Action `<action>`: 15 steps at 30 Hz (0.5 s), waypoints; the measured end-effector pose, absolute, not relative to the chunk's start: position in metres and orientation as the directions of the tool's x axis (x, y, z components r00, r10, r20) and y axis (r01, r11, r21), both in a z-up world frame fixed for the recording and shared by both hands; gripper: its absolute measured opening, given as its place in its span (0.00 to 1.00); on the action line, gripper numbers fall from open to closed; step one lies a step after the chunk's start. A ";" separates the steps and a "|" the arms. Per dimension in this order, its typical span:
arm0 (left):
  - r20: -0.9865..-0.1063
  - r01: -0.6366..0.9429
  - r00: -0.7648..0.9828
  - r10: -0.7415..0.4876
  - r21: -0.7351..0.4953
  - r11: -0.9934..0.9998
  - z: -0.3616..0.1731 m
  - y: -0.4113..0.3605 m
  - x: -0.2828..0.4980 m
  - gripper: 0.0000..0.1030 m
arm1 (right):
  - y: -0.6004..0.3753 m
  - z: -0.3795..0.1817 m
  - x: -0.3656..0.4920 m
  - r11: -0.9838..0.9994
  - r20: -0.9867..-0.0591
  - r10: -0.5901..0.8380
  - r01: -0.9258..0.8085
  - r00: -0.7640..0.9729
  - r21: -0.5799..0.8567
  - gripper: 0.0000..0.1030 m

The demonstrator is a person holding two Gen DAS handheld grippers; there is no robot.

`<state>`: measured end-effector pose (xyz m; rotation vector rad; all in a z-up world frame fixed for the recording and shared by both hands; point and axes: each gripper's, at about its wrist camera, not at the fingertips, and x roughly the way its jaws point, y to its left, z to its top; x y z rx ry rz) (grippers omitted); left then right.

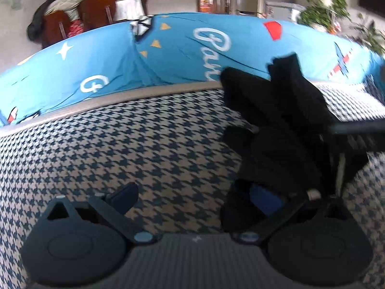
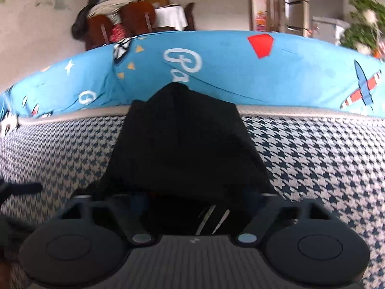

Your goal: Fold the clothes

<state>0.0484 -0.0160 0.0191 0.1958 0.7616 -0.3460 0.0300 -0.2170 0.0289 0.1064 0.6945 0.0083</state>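
The left gripper [image 1: 195, 197] has its jaws wide apart, one finger [image 1: 124, 196] bare and the other hidden in the black cloth [image 1: 284, 125]. The right gripper [image 2: 196, 202] is buried under that cloth [image 2: 182, 144] (I can't tell its jaws). The cloth lies on the checked cushion [image 2: 312, 149], before a blue sheet [image 2: 228, 67].

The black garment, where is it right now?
Black garment lies centre in the right wrist view, on the houndstooth cushion, reaching the blue printed sheet; right of centre in the left view.
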 end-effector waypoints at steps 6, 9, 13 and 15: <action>-0.704 0.409 0.672 -0.228 0.096 0.908 0.013 -0.027 0.041 1.00 | -0.235 0.040 0.024 0.988 -0.593 0.020 0.077 0.805 0.138 0.13; -0.709 0.399 0.665 -0.235 0.070 0.914 0.014 -0.023 0.043 1.00 | -0.251 0.048 0.020 0.978 -0.552 -0.027 0.135 0.833 0.157 0.10; -0.714 0.382 0.655 -0.246 0.033 0.923 0.016 -0.018 0.047 1.00 | -0.278 0.059 0.011 0.949 -0.505 -0.165 0.275 0.847 0.152 0.08; -0.714 0.375 0.653 -0.252 0.016 0.927 0.017 -0.016 0.048 1.00 | -0.294 0.063 0.005 0.923 -0.488 -0.248 0.358 0.837 0.145 0.08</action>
